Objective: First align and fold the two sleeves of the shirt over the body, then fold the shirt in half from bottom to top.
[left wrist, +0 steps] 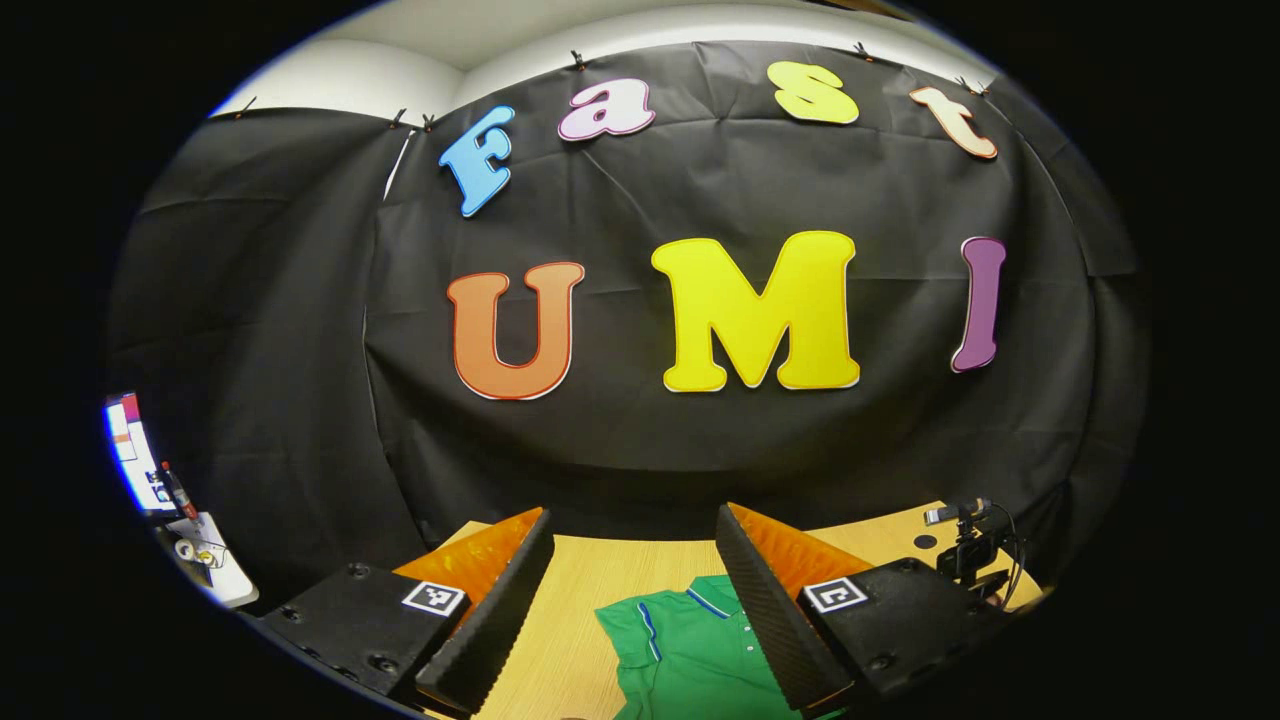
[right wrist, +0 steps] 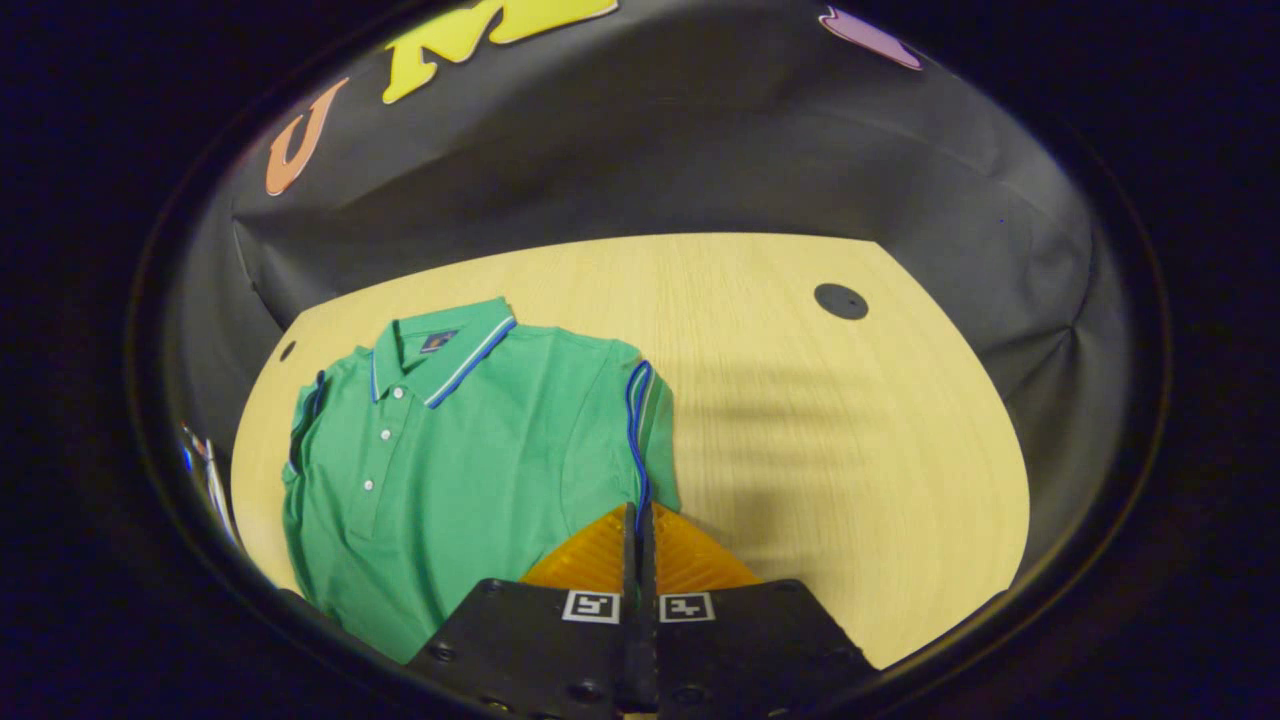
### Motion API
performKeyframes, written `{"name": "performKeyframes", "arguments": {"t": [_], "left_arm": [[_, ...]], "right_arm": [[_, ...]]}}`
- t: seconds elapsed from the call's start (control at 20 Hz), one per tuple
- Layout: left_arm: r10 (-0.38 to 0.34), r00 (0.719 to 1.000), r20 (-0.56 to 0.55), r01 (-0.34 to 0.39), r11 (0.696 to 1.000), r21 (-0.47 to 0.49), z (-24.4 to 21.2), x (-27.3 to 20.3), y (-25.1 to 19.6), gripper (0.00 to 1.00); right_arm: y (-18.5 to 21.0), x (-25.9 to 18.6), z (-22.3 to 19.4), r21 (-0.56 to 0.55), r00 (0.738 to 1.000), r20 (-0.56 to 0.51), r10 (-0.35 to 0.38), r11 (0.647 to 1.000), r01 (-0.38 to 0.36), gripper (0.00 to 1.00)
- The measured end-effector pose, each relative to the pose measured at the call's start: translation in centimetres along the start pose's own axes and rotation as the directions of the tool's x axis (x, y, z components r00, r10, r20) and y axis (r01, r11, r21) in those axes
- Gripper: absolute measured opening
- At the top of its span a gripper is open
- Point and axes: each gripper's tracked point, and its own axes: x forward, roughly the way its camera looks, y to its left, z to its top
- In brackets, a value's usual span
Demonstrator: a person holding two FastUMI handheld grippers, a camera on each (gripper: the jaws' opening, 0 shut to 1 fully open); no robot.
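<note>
Green knit polo shirt (right wrist: 470, 460) lies flat on the pale wooden table (right wrist: 820, 420); sleeves appear folded in (bottom fold outstanding). Right gripper (right wrist: 640, 520) pinches the sleeve hem; left gripper (left wrist: 630, 600) spread, empty.

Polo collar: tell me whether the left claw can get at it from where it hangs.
Probably yes. The left claw hangs open above the green polo, its collar lies bare between the fingers, and nothing covers it on the table.

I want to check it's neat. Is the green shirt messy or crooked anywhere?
Nothing looks wrong. The green shirt lies flat on the table, collar tidy. It sits a bit slanted in the right gripper view. The right hand-held gripper is shut at its sleeve edge.
</note>
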Motion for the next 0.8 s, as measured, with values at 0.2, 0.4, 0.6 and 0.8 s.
{"name": "performKeyframes", "arguments": {"t": [0.2,0.4,0.6,0.8], "left_arm": [[-0.005,1.000,0.001,0.005,1.000,-0.013,-0.1,0.0,0.1,1.00],[0.000,1.000,-0.003,0.000,0.999,-0.032,-0.4,-0.3,0.8,1.00],[0.033,0.999,0.000,-0.033,0.998,-0.045,-0.2,-0.8,2.1,1.00],[0.079,0.997,-0.003,-0.079,0.996,-0.044,-0.4,-2.0,4.8,1.00]], "right_arm": [[0.5,-2.3,1.9,0.032,0.999,0.048,0.002,0.999,-0.003,0.00],[3.4,-4.5,3.8,0.016,0.995,0.093,0.032,0.999,-0.034,0.00],[8.8,-5.4,5.3,-0.003,0.988,0.133,0.074,0.997,-0.074,0.00],[14.0,-4.0,5.3,-0.001,0.988,0.120,0.099,0.995,-0.099,0.00]]}}
